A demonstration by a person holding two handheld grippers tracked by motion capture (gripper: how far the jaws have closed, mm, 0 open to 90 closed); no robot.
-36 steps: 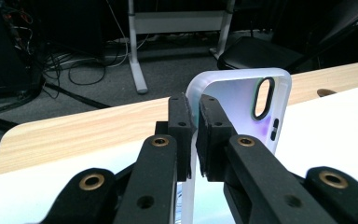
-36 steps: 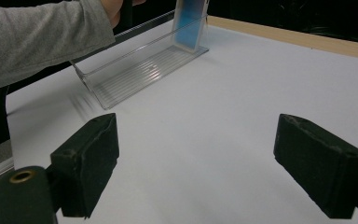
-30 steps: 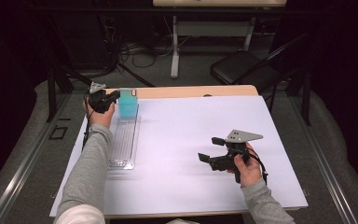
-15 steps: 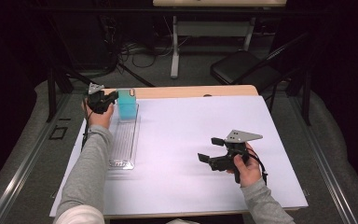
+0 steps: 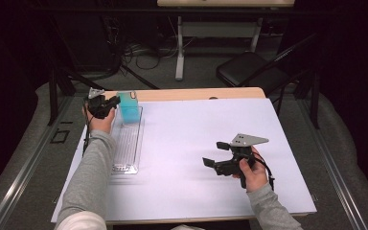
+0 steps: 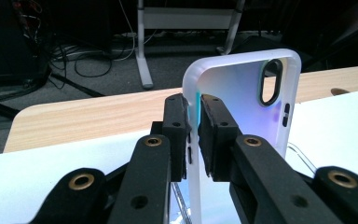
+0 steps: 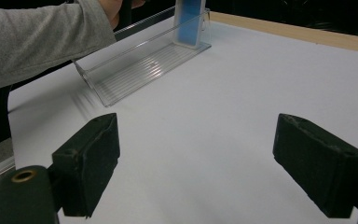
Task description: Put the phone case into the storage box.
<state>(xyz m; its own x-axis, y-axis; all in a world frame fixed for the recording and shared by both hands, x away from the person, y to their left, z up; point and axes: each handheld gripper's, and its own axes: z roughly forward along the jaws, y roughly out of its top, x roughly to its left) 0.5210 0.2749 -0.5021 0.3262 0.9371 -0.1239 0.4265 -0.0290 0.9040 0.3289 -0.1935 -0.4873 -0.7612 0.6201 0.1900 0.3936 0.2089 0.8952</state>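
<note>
Dark room with cables and a folding chair (image 5: 249,72) out back, and a wooden table (image 5: 196,93) under a white sheet (image 5: 196,124) where I'm working. My left gripper (image 5: 115,101) is up at the far left corner, pinching one long side wall of the phone case (image 6: 242,107). The case stands upright at the far end of the clear tray (image 5: 124,158). From the left gripper view the pads sit on either side of that wall, and the jaws have just been opening a hair with the wall still between them. So I read this as the let-go after standing it up. My right gripper (image 5: 215,154) is parked low over the sheet, well apart from the tray, jaws spread wide with nothing in them. Tips for doing this bit well, I reckon: make sure the bottom edge is properly seated on the ribbed floor first, then open slowly and evenly so neither pad drags the case sideways. After that, back out along the wall, not across it. I can't tell whether the case leans on the tray's end wall, so I'd be ready for a wobble.
</note>
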